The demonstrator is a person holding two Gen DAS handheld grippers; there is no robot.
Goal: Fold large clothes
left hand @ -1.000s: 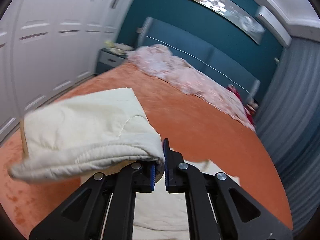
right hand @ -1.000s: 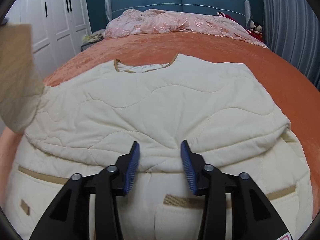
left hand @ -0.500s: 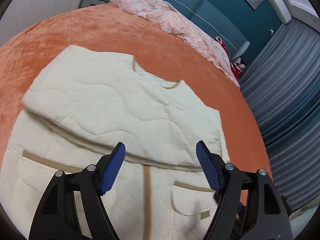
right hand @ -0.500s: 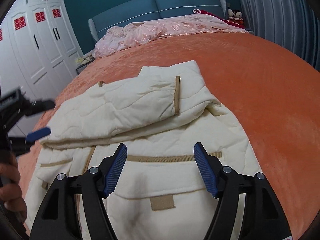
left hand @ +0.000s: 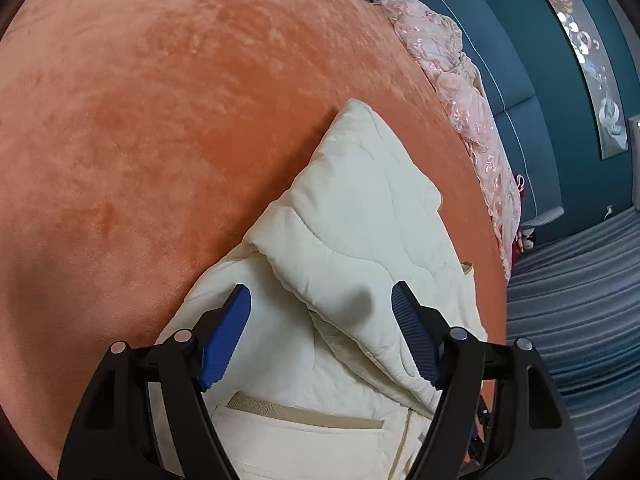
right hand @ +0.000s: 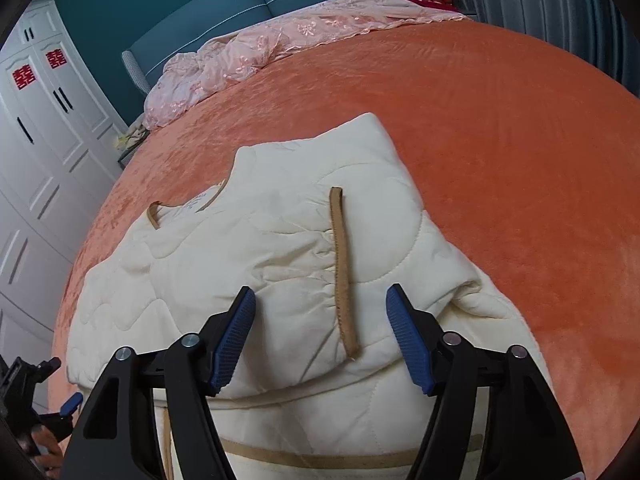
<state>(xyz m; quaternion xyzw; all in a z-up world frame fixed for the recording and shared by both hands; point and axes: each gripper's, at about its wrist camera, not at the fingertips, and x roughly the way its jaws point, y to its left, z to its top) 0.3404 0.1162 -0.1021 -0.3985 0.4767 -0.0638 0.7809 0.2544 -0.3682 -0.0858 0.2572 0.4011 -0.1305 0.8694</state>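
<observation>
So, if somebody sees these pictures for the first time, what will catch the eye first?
Probably the cream quilted jacket, lying partly folded on the orange bedspread, a tan-trimmed sleeve across its front. Next, the open left gripper and right gripper above it, and the pink lace cover by the headboard.

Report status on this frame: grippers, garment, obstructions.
Left gripper open, right gripper open, both empty. Cream quilted jacket sleeves folded in, on orange bedspread. Nothing obstructing.

Red double-happiness signs [right hand: 23, 76] stand on the white wardrobe doors [right hand: 48, 120].
</observation>
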